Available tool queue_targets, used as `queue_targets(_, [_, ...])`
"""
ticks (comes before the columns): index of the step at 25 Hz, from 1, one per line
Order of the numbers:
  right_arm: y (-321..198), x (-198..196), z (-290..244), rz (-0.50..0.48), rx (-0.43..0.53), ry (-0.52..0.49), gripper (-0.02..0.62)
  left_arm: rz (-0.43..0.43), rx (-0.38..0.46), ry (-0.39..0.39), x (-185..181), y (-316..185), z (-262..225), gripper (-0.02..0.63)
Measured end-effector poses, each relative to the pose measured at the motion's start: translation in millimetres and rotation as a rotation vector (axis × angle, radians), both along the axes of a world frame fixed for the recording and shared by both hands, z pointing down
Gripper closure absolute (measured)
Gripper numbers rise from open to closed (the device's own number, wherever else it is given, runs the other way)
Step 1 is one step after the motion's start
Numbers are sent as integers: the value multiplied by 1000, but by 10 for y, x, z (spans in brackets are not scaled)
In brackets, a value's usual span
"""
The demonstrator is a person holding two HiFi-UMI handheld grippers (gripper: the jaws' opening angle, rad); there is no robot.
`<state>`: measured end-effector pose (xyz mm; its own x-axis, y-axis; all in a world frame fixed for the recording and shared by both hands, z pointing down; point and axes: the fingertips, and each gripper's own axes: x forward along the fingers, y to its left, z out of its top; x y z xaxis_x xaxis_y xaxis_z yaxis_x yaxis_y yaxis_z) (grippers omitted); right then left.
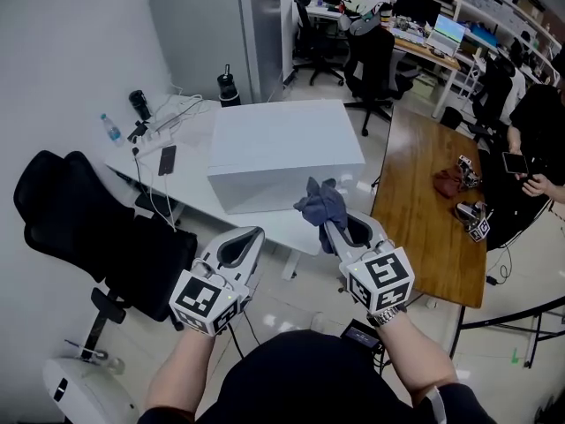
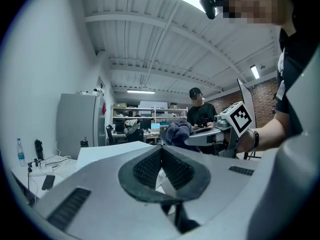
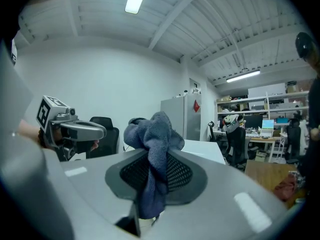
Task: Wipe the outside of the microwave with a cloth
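Right gripper view shows the right gripper (image 3: 156,151) with its jaws pinched partway closed on a crumpled grey-blue cloth (image 3: 152,131). One fold runs down between the ribbed pads and the rest is bunched above the tips. In the left gripper view, the left gripper (image 2: 161,151) has its jaws pressed together with nothing between them.

From the head view, both grippers hang in front of the person. The cloth (image 1: 320,203) is near the front right corner of the white box-shaped microwave (image 1: 282,144) but does not visibly touch it. The microwave stands on a white table (image 1: 190,170), with a black phone (image 1: 167,159) and white cables (image 1: 181,109) lying to its left.

Wiping looks not yet begun. Only a narrow fold is gripped, so drag on the casing could pull the cloth free or roll the bunch aside, letting the hard tips scrape the surface. With no gripper bracing it, the microwave could slide when pushed. A sweep down its left side might snag the cables.
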<state>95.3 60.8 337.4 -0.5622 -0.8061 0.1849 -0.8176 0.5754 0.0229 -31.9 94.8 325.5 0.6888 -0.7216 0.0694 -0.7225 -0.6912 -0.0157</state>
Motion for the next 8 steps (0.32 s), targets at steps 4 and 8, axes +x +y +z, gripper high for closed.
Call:
queue_targets(4, [93,-98,-32,9,7,2,522,5,2,0,-99,80,-17,601])
queue_targets(8, [166,-191,-86,15,6,2,522,13,3,-10,-196,136,-58,601])
